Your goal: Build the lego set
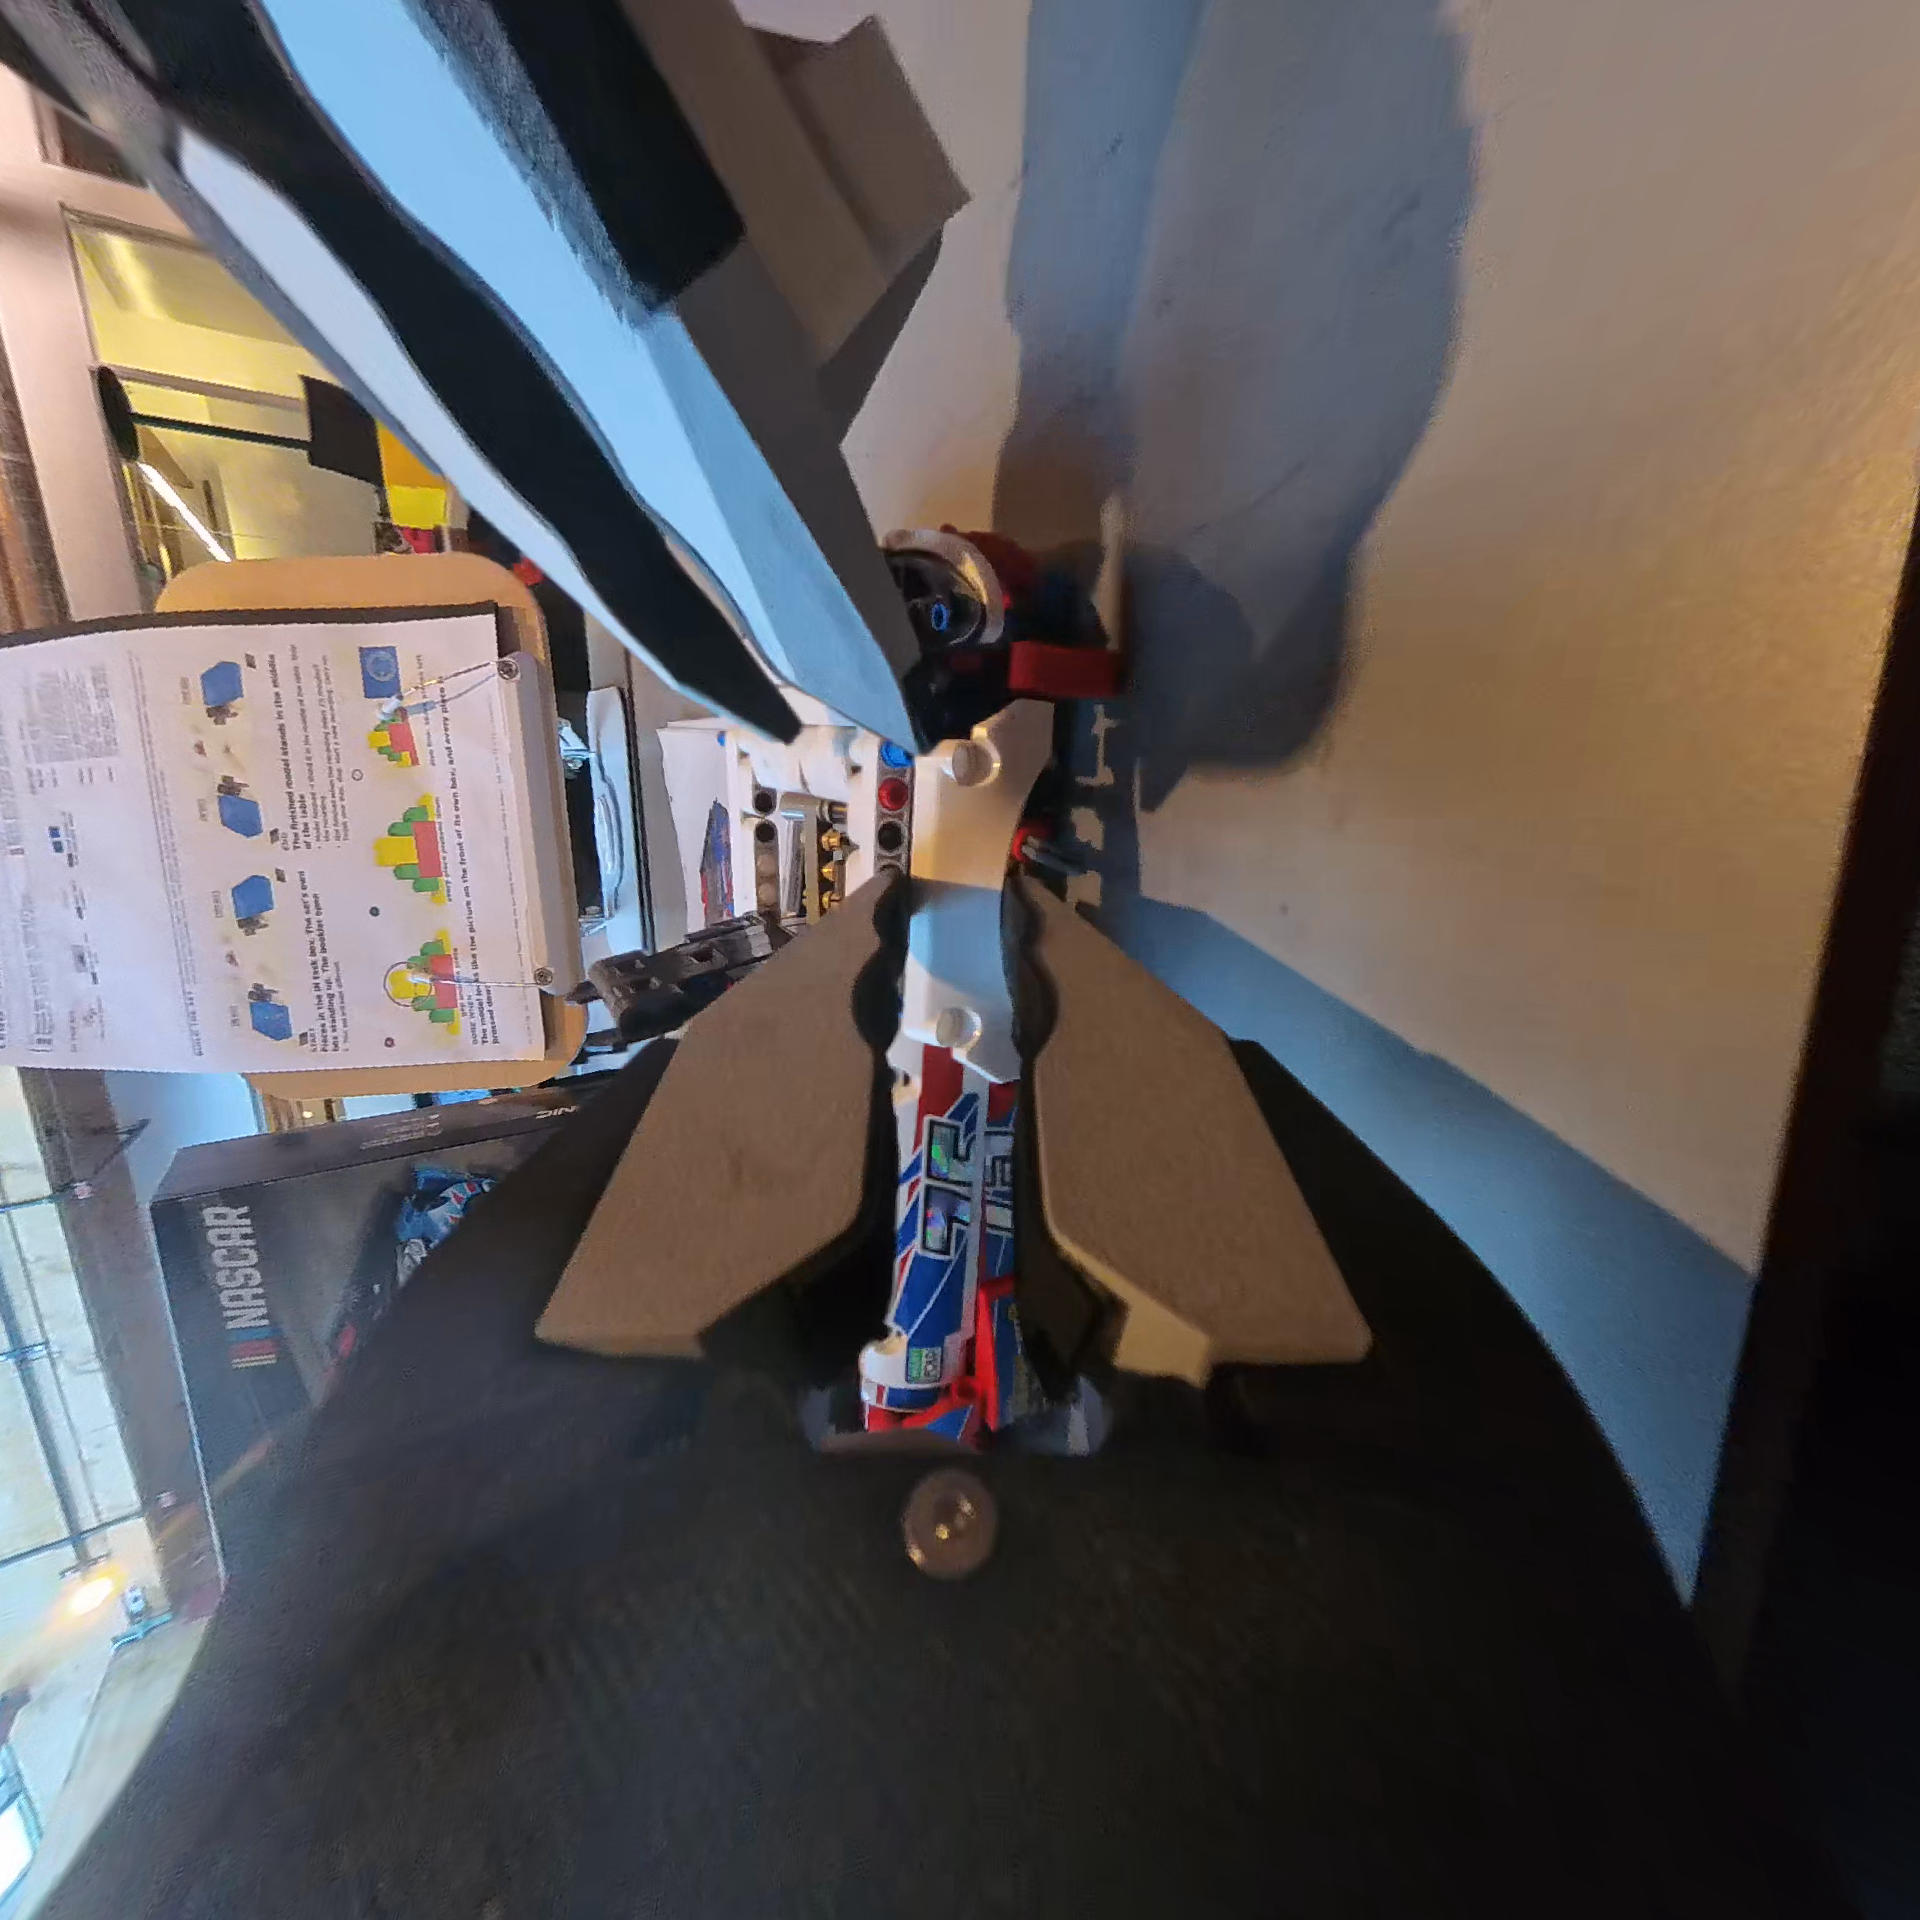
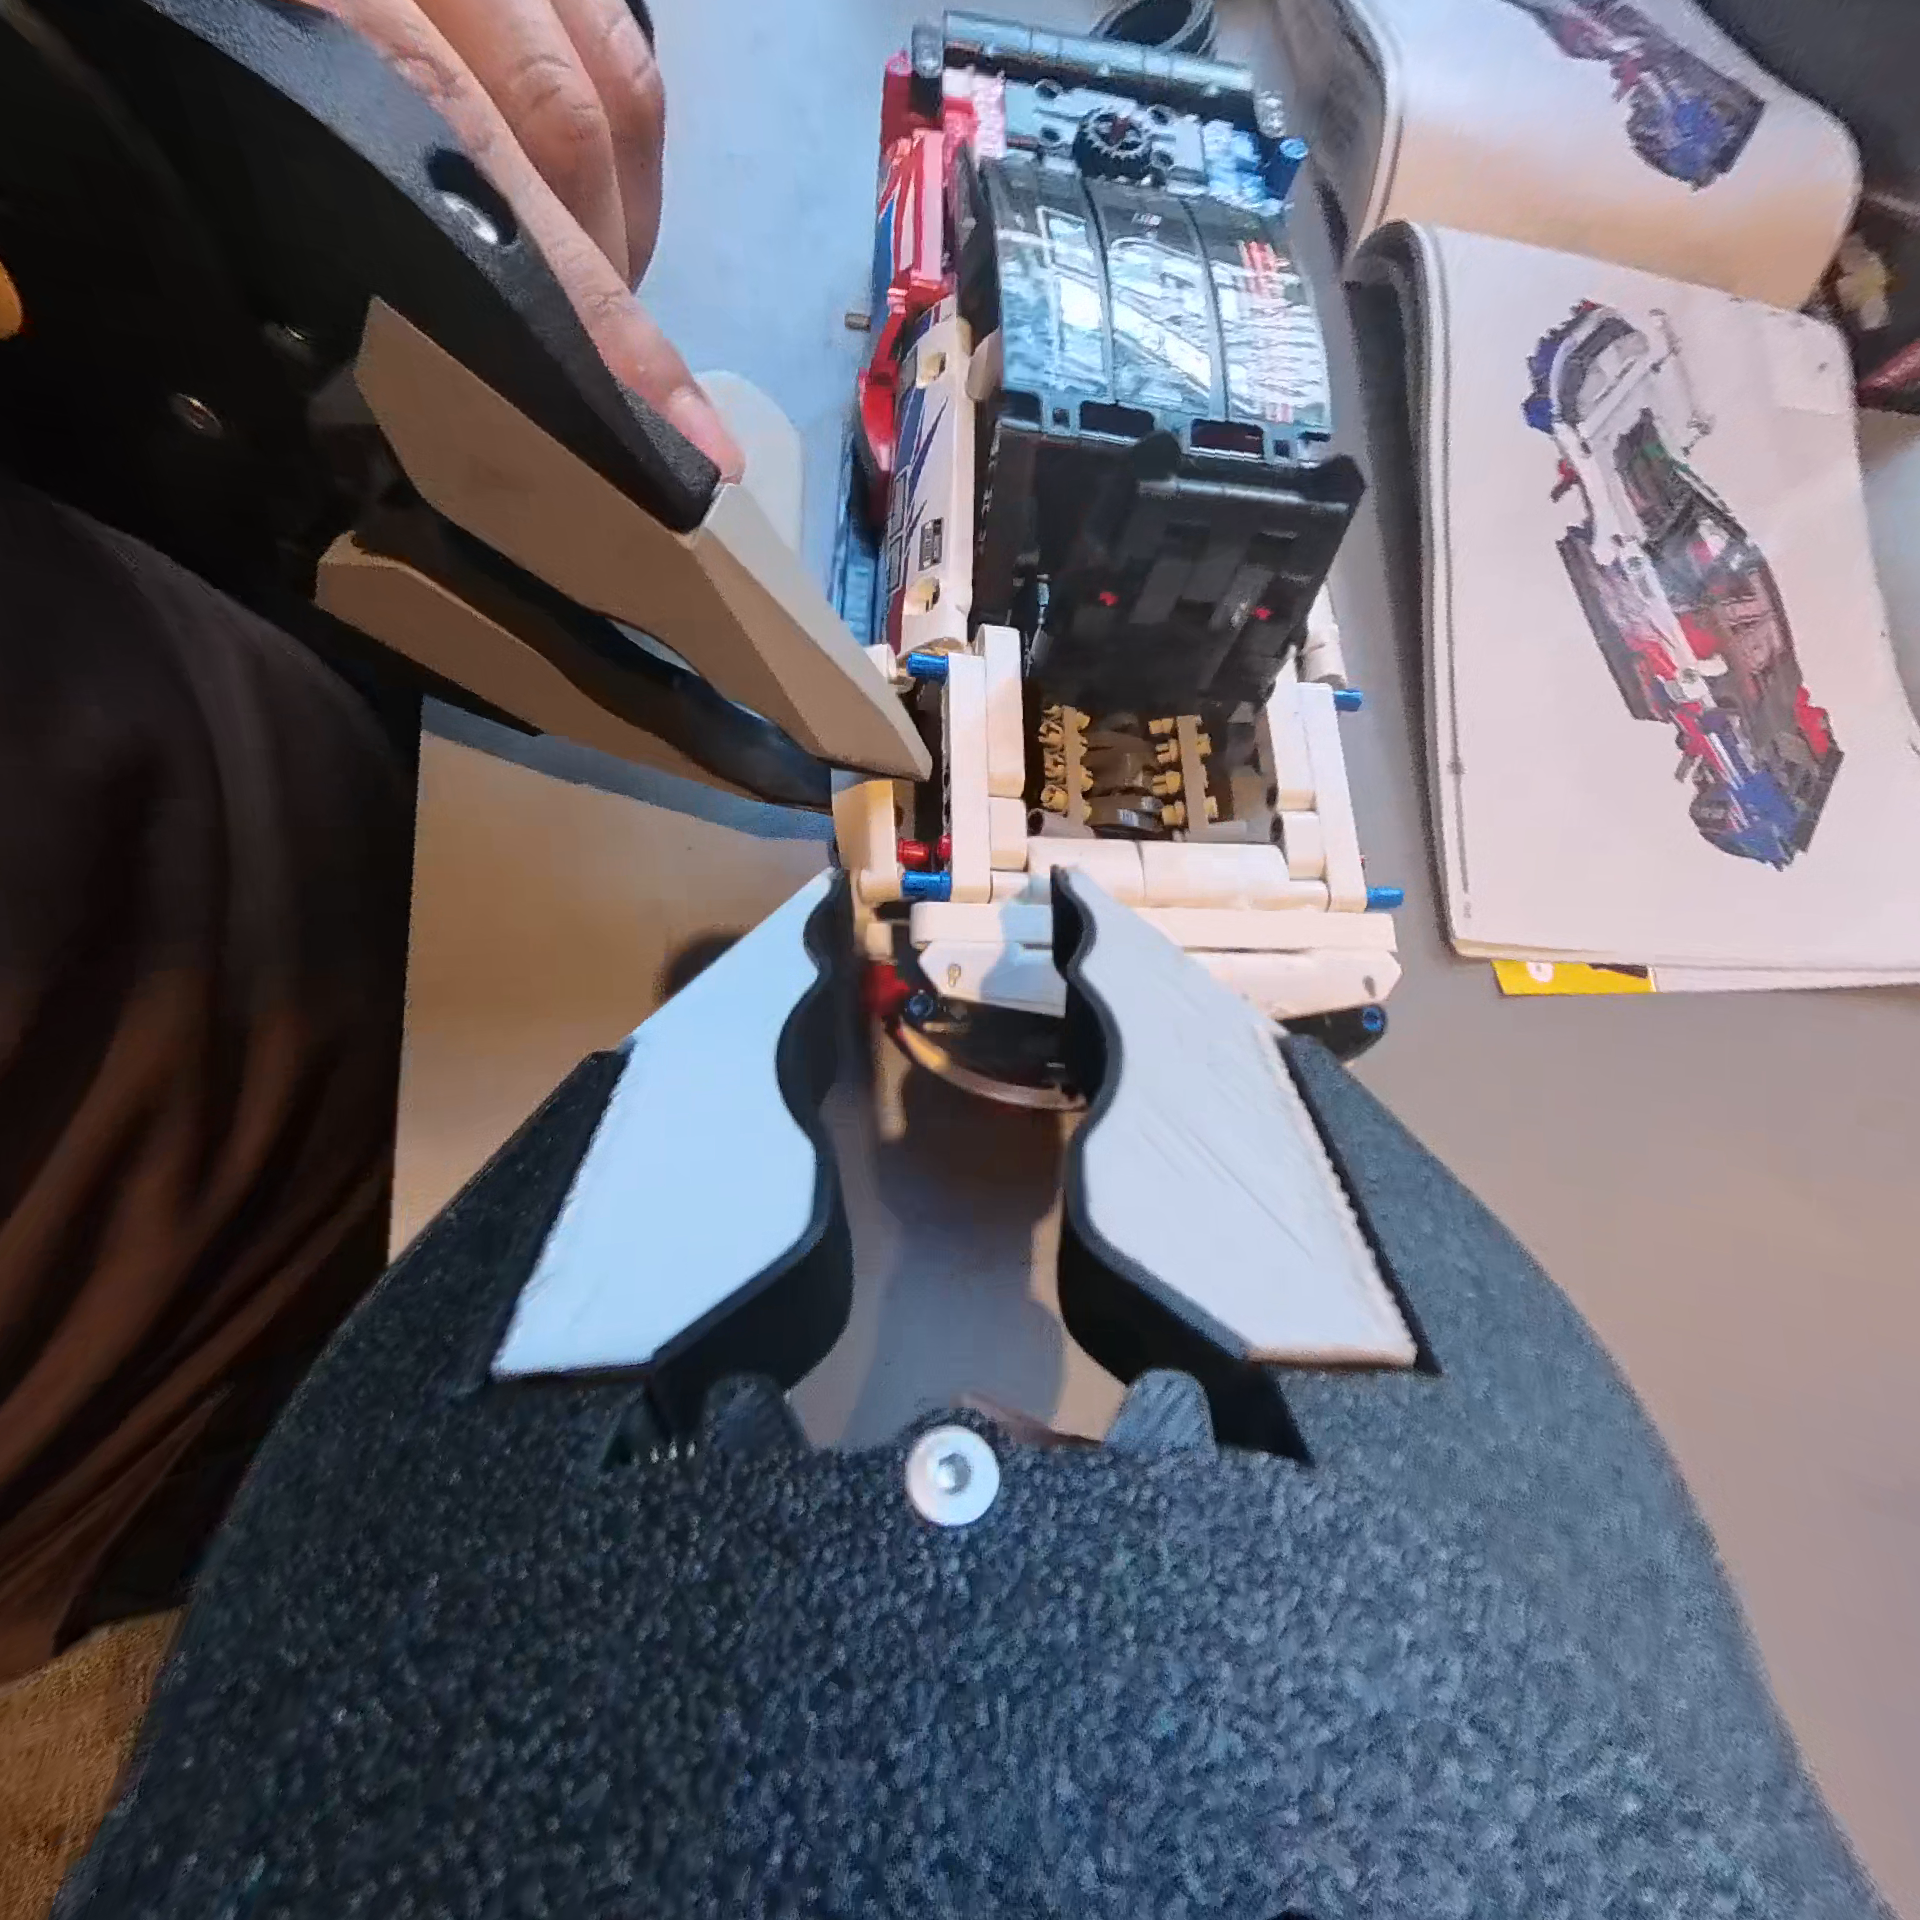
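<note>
Right gripper (image 2: 945, 914): black textured body nearest, two pale fingers spread apart, tips at the white front end of the car (image 2: 1122, 582); they bracket a white front panel but clamp nothing that can be seen. Under the tips, a wheel (image 2: 977, 1049).

Left, in the same view: a dark sleeve, a hand (image 2: 540, 177) on the left gripper (image 2: 883, 769), whose fingers come in slanting and meet the car's left front corner.

Centre: car on the grey table (image 2: 1558, 1247), nose toward the camera, engine block open behind the white front, black roof panels farther back, red-white-blue side.

Right: open booklet (image 2: 1662, 623) just beside the car, showing a picture of it.

Left wrist view: left gripper (image 1: 956, 894) clenched on the car's white side panel (image 1: 956, 1039); instruction sheet (image 1: 281, 842) and dark box (image 1: 291, 1278) at the left edge; the other gripper's fingers (image 1: 665, 499) reach in from above.
</note>
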Demonstrator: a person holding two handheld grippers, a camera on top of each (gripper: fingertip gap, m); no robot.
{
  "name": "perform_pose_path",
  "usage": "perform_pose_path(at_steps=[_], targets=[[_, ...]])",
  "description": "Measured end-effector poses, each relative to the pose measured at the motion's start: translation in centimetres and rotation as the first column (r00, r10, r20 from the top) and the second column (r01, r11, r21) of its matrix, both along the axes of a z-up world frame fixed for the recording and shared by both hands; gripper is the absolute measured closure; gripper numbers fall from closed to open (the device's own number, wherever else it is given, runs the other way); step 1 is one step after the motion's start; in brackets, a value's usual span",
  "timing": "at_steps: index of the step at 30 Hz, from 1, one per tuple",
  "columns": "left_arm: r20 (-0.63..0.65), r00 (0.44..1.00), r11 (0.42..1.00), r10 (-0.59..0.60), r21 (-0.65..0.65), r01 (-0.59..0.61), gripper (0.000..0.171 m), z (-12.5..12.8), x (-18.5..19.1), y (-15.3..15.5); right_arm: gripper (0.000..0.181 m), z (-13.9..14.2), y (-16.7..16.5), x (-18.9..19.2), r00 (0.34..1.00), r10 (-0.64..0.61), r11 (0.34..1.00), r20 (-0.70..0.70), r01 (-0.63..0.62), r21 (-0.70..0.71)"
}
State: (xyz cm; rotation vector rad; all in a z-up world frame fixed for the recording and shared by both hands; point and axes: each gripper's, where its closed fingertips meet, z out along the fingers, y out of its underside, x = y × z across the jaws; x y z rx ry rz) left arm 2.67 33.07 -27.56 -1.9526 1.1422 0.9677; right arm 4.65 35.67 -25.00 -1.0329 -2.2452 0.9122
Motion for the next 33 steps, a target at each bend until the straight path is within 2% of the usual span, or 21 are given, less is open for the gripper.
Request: perform_pose_path(at_steps=[5,10,15,19,33], targets=[[-0.043,0.999,1.0,-0.001,0.011,0.001,0.157,0.1,-0.2,-0.2,0.144,-0.5,-0.5,-0.4,0.993,0.092,0.995,0.071,-0.094,0.032],[0.008,1.0,1.0,-0.008,0.0,0.008,0.156,0.2,0.0,-0.1,0.142,-0.8,-0.7,-0.4,0.983,0.143,0.987,0.118,-0.15,0.052],[0.034,0.999,1.0,-0.018,-0.005,0.019,0.156,0.3,0.2,0.2,0.136,-1.0,-1.0,-0.3,0.971,0.216,0.97,0.105,-0.225,0.093],[0.041,0.999,1.0,-0.029,-0.003,0.029,0.156,0.3,0.3,0.3,0.133,-1.2,-1.1,-0.4,0.967,0.221,0.971,0.128,-0.231,0.069],[0.133,0.991,0.998,-0.023,-0.054,0.03,0.156,0.6,0.6,0.7,0.144,-1.3,-0.9,-0.9,0.95,0.235,0.97,0.204,-0.244,0.02]])
